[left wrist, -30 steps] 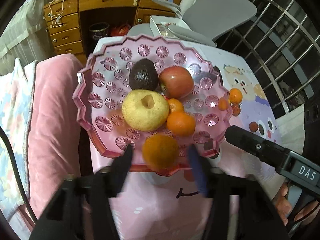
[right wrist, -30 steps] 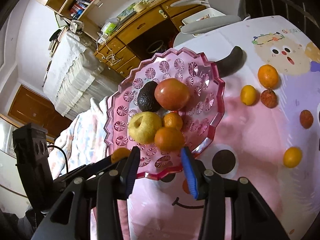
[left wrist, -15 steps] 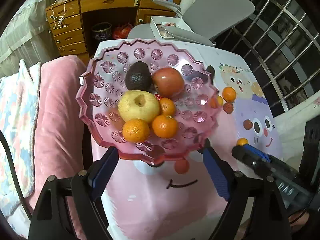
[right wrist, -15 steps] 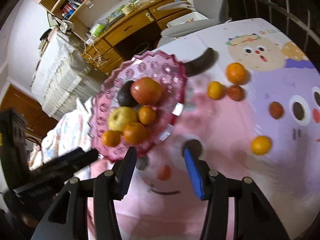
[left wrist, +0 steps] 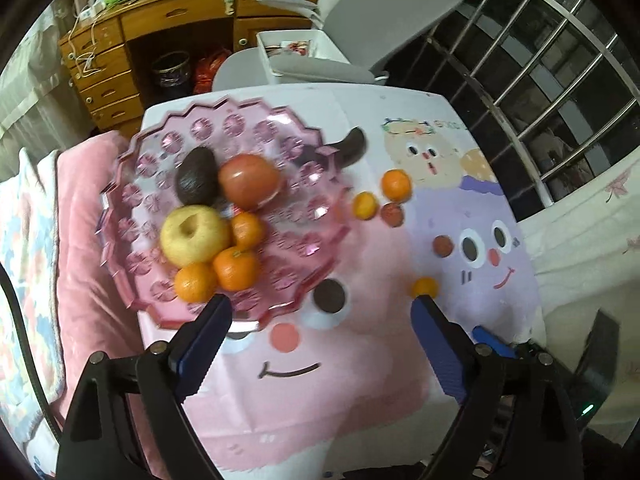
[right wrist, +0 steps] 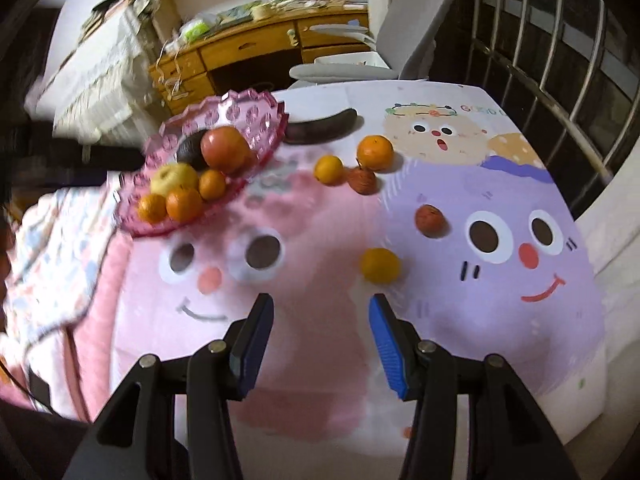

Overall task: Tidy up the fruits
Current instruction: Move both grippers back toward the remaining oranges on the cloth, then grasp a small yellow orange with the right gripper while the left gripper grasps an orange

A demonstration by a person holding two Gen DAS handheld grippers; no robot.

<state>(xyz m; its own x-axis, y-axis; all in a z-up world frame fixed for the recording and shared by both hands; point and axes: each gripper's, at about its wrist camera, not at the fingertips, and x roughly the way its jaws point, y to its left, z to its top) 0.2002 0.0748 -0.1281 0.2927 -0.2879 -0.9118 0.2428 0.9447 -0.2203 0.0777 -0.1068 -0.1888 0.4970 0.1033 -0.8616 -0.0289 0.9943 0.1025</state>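
Note:
A pink plastic fruit bowl point(left wrist: 276, 136) point(right wrist: 260, 120) at the table's left holds an avocado point(left wrist: 196, 176), a red apple point(left wrist: 248, 180), a yellow apple point(left wrist: 194, 234) and three oranges point(left wrist: 236, 268). Loose on the cloth lie small oranges point(right wrist: 380, 266) point(right wrist: 374, 152) point(right wrist: 329, 169) and reddish fruits point(right wrist: 429, 220) point(right wrist: 362, 180). My left gripper point(left wrist: 320, 312) is open and empty, just in front of the bowl. My right gripper point(right wrist: 322, 312) is open and empty, a little short of the nearest loose orange.
A dark curved object point(right wrist: 324, 124) lies behind the bowl. The table has a cartoon-face cloth point(right wrist: 480, 200). A pink blanket point(left wrist: 80, 240) lies left of the table. A grey chair point(left wrist: 384, 8), a wooden desk point(left wrist: 160, 28) and a metal railing point(left wrist: 560, 80) stand behind.
My left gripper opened, left an orange in the bowl and pulled back. My right gripper swung right, away from the bowl toward the loose fruit.

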